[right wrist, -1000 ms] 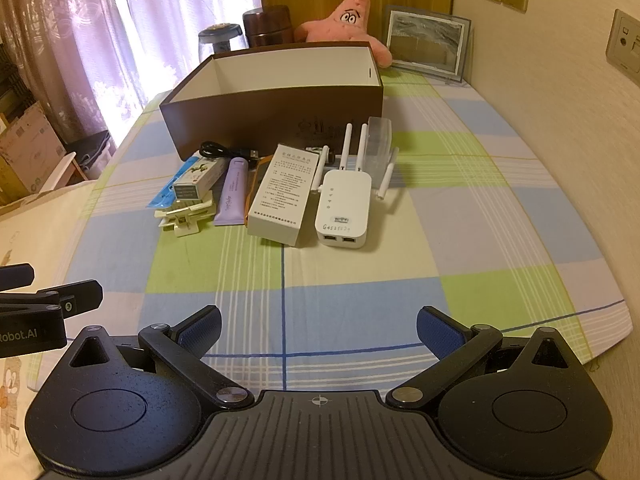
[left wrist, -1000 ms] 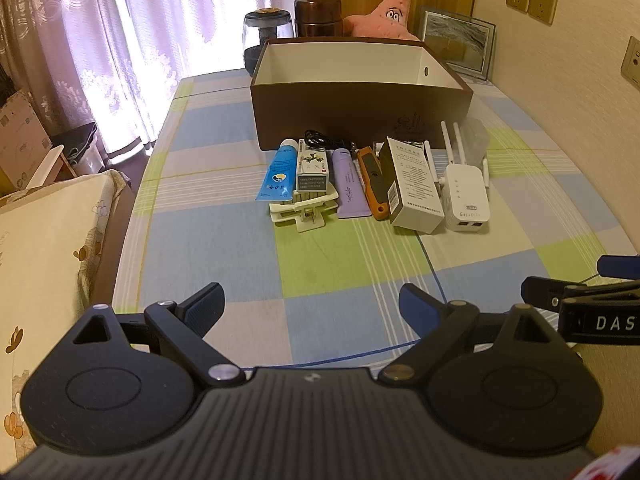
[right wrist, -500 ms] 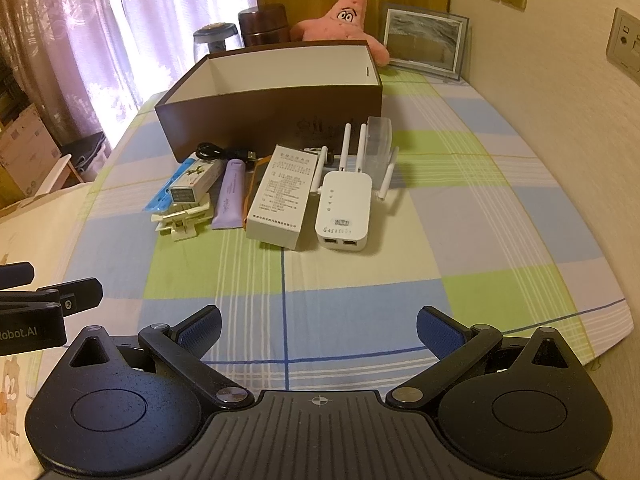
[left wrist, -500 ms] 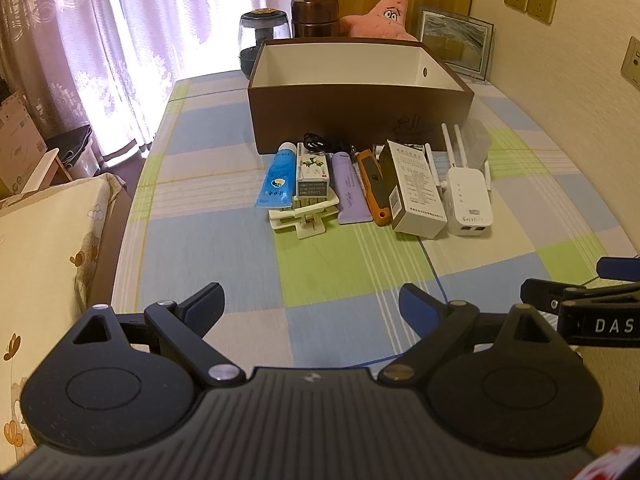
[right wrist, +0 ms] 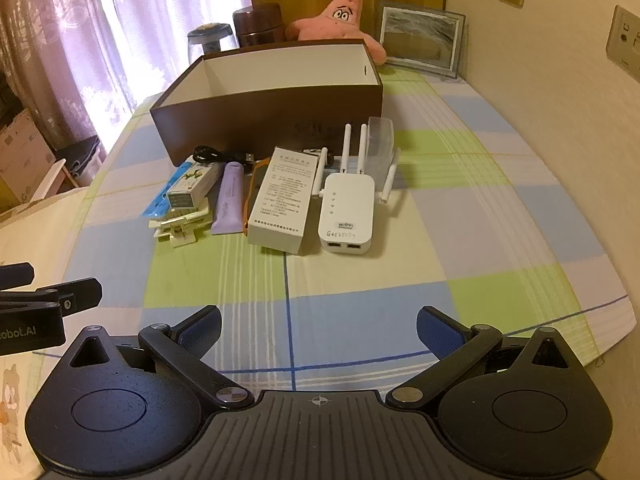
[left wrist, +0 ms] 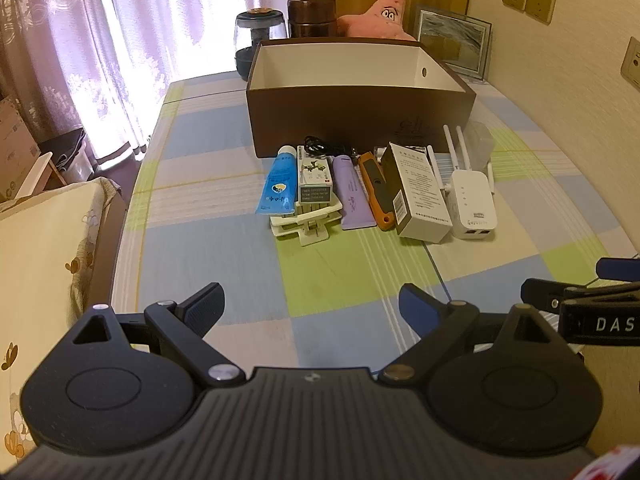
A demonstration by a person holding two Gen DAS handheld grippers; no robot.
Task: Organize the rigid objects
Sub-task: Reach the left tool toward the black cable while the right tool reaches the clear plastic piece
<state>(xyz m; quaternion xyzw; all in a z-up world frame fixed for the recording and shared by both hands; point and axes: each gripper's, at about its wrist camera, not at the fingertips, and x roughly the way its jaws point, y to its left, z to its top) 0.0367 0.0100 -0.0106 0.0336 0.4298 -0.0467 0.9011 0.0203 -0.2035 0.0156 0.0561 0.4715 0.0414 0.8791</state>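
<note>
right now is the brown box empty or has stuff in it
Empty as far as visible: the brown box shows only bare white inner walls; its floor is hidden. The items lie outside, in front.

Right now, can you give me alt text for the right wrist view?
An open right tool hovers over a checked tablecloth, facing a row of small items including a white router before an open brown box.

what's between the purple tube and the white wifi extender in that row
Two things: an orange-and-black utility knife beside the purple tube, then a white printed carton next to the wifi extender. The left wrist view shows both best.
</note>
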